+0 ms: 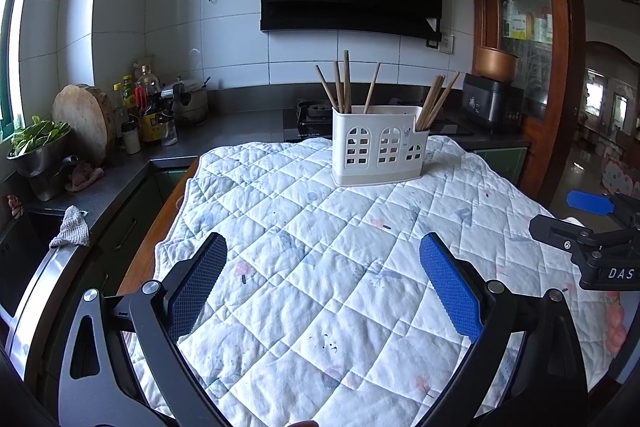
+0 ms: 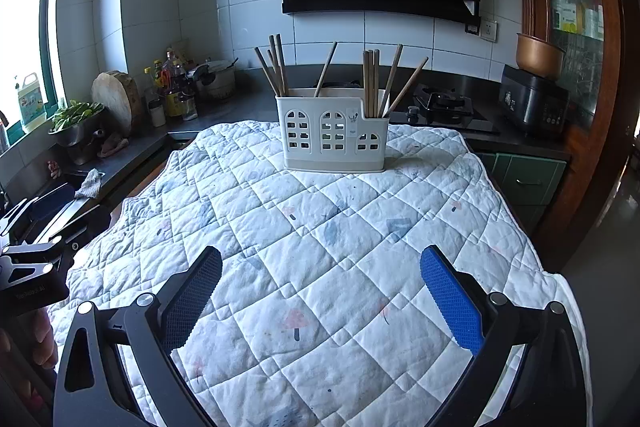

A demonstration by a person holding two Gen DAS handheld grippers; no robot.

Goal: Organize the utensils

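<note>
Chopsticks upright in holder, far centre of quilt, split between left and right slots | left view: left gripper wide, empty, near edge, likely staged for reach | right view: right gripper wide, empty, facing holder.

right hand-held gripper: fingers wide apart, empty, above the quilted cloth
utensil holder: white, upright at the cloth's far end
chopsticks: upright or leaning in the holder's left and right compartments
left hand-held gripper: at the left edge, state unclear
</note>
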